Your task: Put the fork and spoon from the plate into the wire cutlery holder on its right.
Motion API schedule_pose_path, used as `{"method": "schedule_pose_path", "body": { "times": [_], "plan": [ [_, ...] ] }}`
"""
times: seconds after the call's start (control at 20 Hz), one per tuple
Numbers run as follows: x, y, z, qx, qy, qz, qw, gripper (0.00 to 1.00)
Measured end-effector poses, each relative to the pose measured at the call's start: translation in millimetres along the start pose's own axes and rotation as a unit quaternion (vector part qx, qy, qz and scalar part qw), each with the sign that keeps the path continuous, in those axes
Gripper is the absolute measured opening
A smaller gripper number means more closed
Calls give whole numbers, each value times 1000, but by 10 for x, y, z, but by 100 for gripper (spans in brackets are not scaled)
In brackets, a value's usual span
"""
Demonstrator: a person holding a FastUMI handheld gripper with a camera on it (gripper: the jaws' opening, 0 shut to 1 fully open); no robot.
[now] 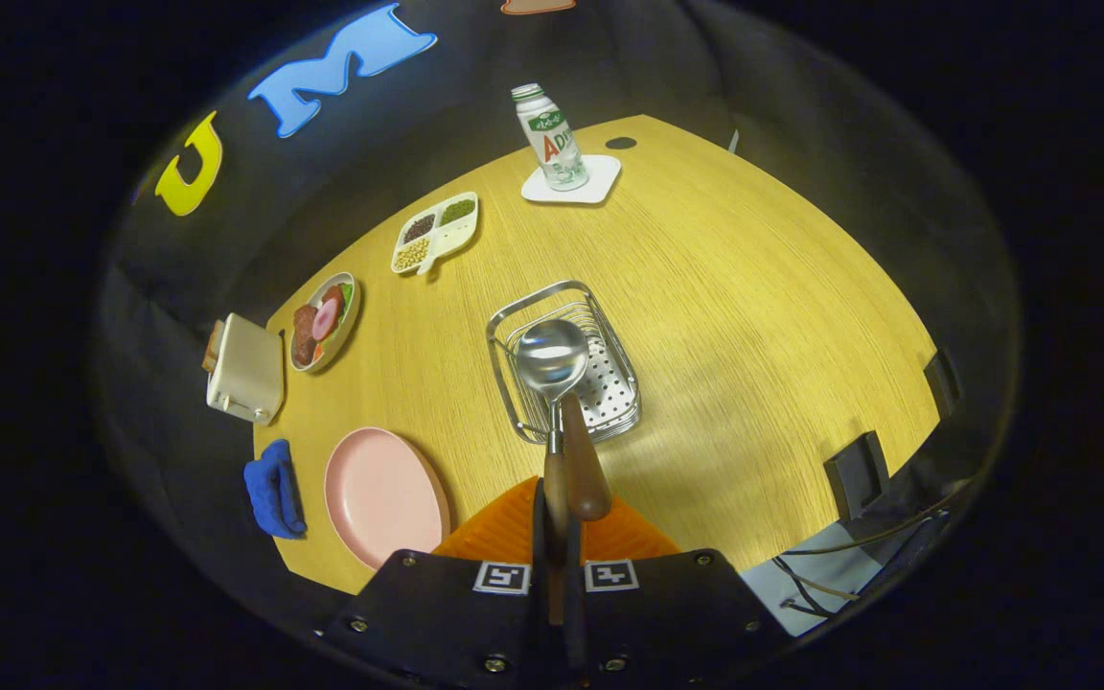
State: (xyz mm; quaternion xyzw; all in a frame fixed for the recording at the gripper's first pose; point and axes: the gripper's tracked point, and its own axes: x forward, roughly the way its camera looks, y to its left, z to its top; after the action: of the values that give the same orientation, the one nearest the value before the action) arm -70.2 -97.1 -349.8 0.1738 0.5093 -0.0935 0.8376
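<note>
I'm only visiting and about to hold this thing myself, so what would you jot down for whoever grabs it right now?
Gripper: shut on the spoon, both fingers pressing its wooden handle, bowl held just above the wire cutlery holder.
A second wooden handle shows beside it, standing out of the holder; probably the fork, though its head is hidden.
Pink plate: bare, left of the fingers.
Done: both pieces off the plate.
Left: lower the spoon into the holder, open the fingers, pull away.

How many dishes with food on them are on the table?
2. A round plate of food sits beside the toaster, and a divided tray of beans lies beyond it, toward the bottle. The pink plate is empty. The fingers grip the spoon.
</note>
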Motion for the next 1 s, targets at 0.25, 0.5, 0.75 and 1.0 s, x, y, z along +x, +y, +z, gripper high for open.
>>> {"method": "schedule_pose_path", "body": {
  "times": [0.25,0.5,0.75,1.0],
  "plan": [
    [10,75,135,11,-5,-1,1000,10],
    [-59,116,321,16,-24,10,1000,42],
    [-38,115,294,18,-24,3,1000,98],
    [-73,8,298,0,-26,-18,999,98]
  ]
}}
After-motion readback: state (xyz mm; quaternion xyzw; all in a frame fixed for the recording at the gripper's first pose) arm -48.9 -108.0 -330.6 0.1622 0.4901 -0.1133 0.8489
